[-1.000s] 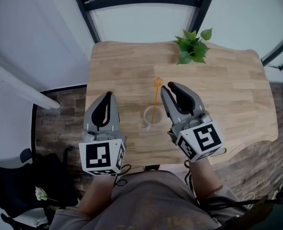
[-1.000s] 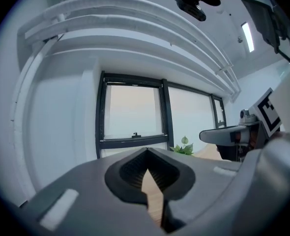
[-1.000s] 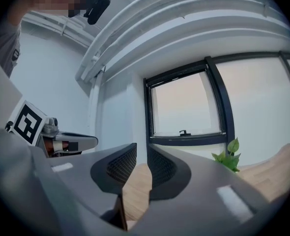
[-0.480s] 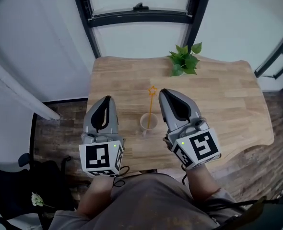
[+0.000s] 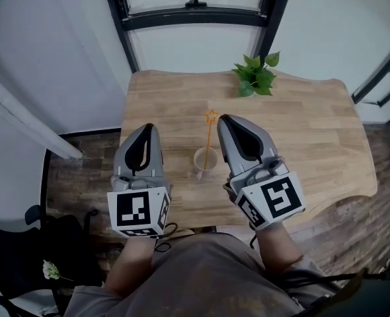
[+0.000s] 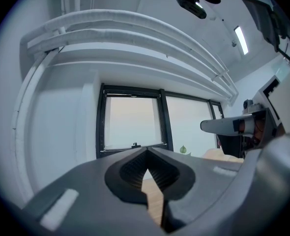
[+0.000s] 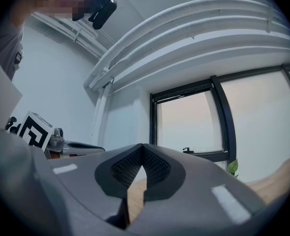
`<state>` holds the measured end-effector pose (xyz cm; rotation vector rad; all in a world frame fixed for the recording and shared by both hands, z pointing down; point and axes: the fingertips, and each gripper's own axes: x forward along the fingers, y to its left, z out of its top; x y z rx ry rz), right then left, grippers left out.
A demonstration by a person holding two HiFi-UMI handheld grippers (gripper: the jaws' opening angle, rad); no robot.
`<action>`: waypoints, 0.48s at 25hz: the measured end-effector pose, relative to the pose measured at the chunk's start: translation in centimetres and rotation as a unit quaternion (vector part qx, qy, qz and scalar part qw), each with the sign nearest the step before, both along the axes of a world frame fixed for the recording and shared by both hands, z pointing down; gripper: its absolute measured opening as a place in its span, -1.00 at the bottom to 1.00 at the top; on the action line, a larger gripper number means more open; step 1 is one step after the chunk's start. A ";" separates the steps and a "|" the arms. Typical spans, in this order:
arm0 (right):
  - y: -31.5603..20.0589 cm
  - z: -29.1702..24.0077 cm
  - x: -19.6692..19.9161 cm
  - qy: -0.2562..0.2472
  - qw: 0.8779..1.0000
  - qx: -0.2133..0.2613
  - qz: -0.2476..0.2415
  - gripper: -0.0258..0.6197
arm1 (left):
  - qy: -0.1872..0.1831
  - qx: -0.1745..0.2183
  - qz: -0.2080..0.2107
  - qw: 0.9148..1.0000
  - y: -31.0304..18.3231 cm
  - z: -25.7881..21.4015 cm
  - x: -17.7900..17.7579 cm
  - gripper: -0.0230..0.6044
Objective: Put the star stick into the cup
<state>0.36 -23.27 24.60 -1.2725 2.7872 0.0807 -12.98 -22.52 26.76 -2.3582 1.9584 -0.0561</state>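
In the head view a white cup (image 5: 203,160) stands on the wooden table (image 5: 301,131), and a yellow star stick (image 5: 209,132) leans inside it with its star end pointing away from me. My left gripper (image 5: 146,129) hovers left of the cup, jaws shut and holding nothing. To the cup's right my right gripper (image 5: 223,119) is also shut and holds nothing. Both gripper views look up and outward at a window; the left gripper (image 6: 146,151) and right gripper (image 7: 143,146) show tips pressed together there.
A small green plant (image 5: 253,75) stands at the table's far edge. A dark-framed window (image 5: 195,5) lies beyond the table. The floor at left holds dark bags (image 5: 30,256) with a white flower. The table's near edge (image 5: 201,224) is just ahead of my body.
Both grippers have stayed beside the cup, drawn slightly back and raised. The head view shifted a little. The stick stays in the cup.
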 end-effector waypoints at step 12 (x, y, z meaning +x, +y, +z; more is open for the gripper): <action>-0.1 -0.1 -0.3 0.007 1.000 0.006 0.006 -0.85 | -0.002 0.002 0.002 1.000 -0.3 -0.1 -0.3 -0.93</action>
